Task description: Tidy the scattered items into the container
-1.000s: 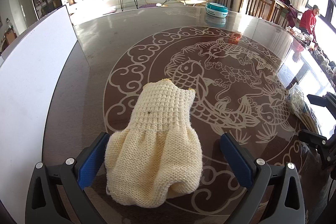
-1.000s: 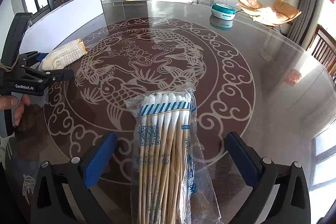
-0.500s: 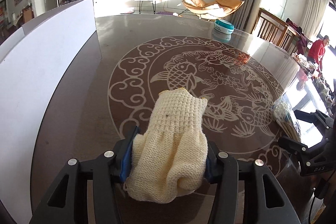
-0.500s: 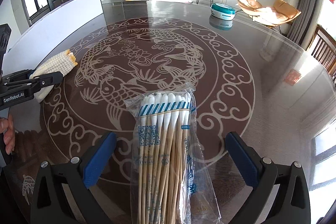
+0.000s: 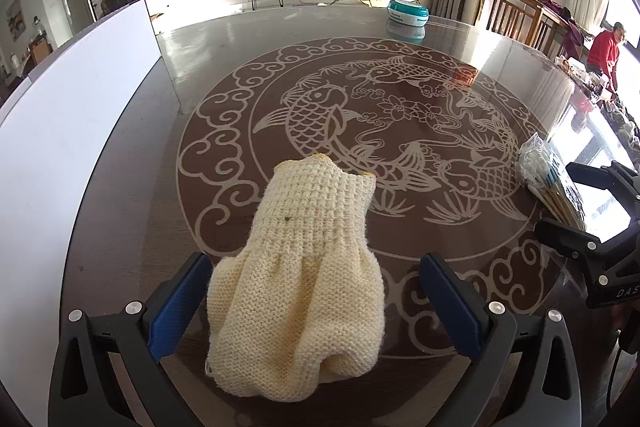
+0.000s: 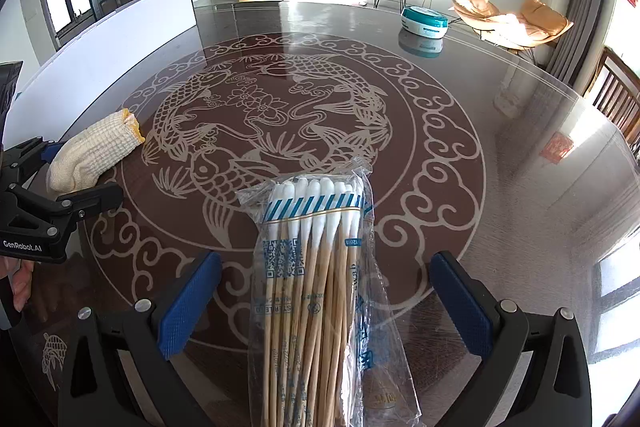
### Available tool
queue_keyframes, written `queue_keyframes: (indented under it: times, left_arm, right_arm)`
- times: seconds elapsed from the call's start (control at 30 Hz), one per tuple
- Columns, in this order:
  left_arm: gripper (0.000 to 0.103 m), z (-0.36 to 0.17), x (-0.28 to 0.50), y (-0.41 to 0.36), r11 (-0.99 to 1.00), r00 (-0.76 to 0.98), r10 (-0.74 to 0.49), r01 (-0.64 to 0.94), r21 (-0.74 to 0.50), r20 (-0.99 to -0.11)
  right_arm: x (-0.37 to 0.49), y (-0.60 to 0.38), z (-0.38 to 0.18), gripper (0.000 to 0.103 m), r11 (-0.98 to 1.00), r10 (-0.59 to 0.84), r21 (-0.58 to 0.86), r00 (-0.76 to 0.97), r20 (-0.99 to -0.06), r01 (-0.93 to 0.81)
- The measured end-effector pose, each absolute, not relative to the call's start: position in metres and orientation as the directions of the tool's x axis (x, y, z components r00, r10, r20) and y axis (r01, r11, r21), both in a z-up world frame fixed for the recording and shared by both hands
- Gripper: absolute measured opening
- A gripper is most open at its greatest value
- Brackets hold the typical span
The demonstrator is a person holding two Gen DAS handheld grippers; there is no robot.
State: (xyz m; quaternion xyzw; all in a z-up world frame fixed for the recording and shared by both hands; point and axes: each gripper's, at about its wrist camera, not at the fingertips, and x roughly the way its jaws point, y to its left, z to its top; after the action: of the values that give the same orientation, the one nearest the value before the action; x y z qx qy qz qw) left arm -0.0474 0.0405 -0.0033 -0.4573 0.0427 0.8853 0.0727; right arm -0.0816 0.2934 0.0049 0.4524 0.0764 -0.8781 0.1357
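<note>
On the round table [image 5: 500, 67], the knitted glove [image 5: 298, 291] lies between the spread fingers of the left gripper [image 5: 316, 303], cuff pointing away. To its right, the packet of cotton swabs [image 6: 316, 291] lies between the parted fingers of the right gripper [image 6: 326, 301]. The lidded container [image 6: 424, 21] sits at the far edge, well apart from both.

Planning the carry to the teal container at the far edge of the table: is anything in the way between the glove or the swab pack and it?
Nothing visible blocks it. Between the knit glove, the cotton swab pack and the teal container lies only bare patterned table. Both items already sit between open jaws.
</note>
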Motion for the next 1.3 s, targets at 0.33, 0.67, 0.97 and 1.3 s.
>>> queue_keyframes:
  times: [0.33, 0.67, 0.97, 1.3]
  left_arm:
    - [0.103, -0.0024, -0.0461, 0.042, -0.986, -0.572, 0.089, -0.167, 0.01, -0.816]
    - [0.103, -0.0027, -0.046, 0.0419, -0.986, -0.572, 0.089, -0.167, 0.01, -0.816]
    - [0.103, -0.0029, -0.046, 0.0418, -0.986, -0.572, 0.089, -0.167, 0.01, -0.816]
    - [0.103, -0.0005, -0.0476, 0.0396, -0.985, -0.57, 0.096, -0.171, 0.003, -0.816]
  right_arm:
    - [-0.0816, 0.2935, 0.0049, 0.103, -0.952, -0.169, -0.011, -0.554, -0.815, 0.307]
    - [-0.0816, 0.2936, 0.0048, 0.103, -0.952, -0.169, -0.011, -0.554, -0.815, 0.307]
    - [-0.0816, 0.2937, 0.0049, 0.103, -0.952, -0.169, -0.011, -0.554, -0.815, 0.307]
    - [-0.0818, 0.2942, 0.0051, 0.103, -0.95, -0.174, -0.009, -0.55, -0.817, 0.312]
